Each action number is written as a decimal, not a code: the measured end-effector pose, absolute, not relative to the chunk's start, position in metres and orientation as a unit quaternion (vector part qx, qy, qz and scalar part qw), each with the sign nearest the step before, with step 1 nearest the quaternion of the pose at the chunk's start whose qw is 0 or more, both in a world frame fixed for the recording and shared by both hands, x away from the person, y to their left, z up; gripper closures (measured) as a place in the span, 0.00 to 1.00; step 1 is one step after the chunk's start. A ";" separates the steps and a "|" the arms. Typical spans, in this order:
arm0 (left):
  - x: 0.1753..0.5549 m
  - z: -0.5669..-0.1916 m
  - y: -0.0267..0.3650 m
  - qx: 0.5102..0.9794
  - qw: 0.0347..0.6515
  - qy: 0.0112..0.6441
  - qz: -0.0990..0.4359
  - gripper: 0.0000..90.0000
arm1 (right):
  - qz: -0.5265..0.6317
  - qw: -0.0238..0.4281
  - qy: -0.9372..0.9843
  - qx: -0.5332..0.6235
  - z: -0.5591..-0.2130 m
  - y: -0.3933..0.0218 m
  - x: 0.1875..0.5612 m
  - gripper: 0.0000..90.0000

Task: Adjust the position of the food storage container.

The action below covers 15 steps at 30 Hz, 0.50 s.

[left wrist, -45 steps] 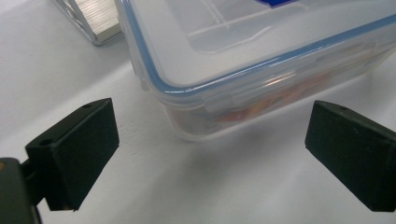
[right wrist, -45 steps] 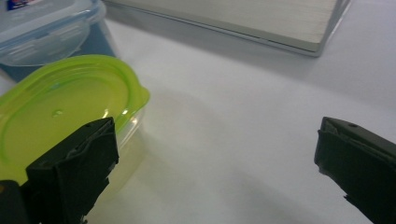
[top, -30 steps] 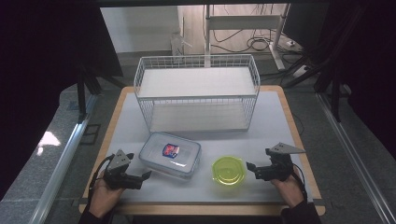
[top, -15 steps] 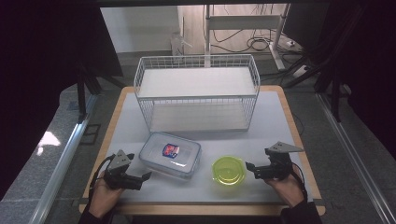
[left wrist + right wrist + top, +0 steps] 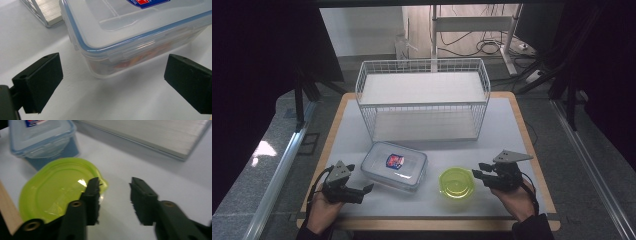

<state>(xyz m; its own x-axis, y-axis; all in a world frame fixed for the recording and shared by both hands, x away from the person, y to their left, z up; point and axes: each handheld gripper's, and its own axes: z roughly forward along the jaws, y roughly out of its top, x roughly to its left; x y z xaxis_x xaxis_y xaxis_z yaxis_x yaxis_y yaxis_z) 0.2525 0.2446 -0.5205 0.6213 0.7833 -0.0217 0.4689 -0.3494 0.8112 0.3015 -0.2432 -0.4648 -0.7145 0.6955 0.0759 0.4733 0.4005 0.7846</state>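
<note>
A clear lidded container (image 5: 394, 166) with a blue seal and a red-blue label lies at the table's front centre, with a lime-green bowl (image 5: 457, 183) to its right. My left gripper (image 5: 364, 192) rests left of the container, jaws wide open. In the left gripper view the container's corner (image 5: 130, 32) lies just ahead of the left gripper (image 5: 112, 82). My right gripper (image 5: 477, 170) hovers just right of the bowl. Its jaws have just been closing and stand narrow. In the right gripper view only bare table shows inside the right gripper (image 5: 113, 195), and the bowl (image 5: 55, 192) lies beside its left jaw.
A white wire basket (image 5: 422, 120) with a pale board on its floor stands at the back of the table. Its corner (image 5: 42, 12) and board (image 5: 160, 135) lie beyond the grippers. The wooden table edge (image 5: 427, 223) runs along the front. A person's hands hold both grippers.
The right gripper's jaws have narrowed and that hand has lifted slightly beside the bowl. The left gripper, container and bowl have stayed put.
</note>
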 end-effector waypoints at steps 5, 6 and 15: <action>0.253 -0.521 0.245 0.801 0.412 0.391 0.190 0.02 | 0.425 0.122 0.839 0.317 -0.460 -0.226 0.296 0.97; 0.253 -0.521 0.245 0.801 0.411 0.392 0.189 0.02 | 0.424 0.121 0.844 0.305 -0.459 -0.221 0.294 1.00; 0.254 -0.522 0.244 0.802 0.407 0.395 0.186 0.02 | 0.428 0.082 0.862 0.259 -0.461 -0.186 0.284 1.00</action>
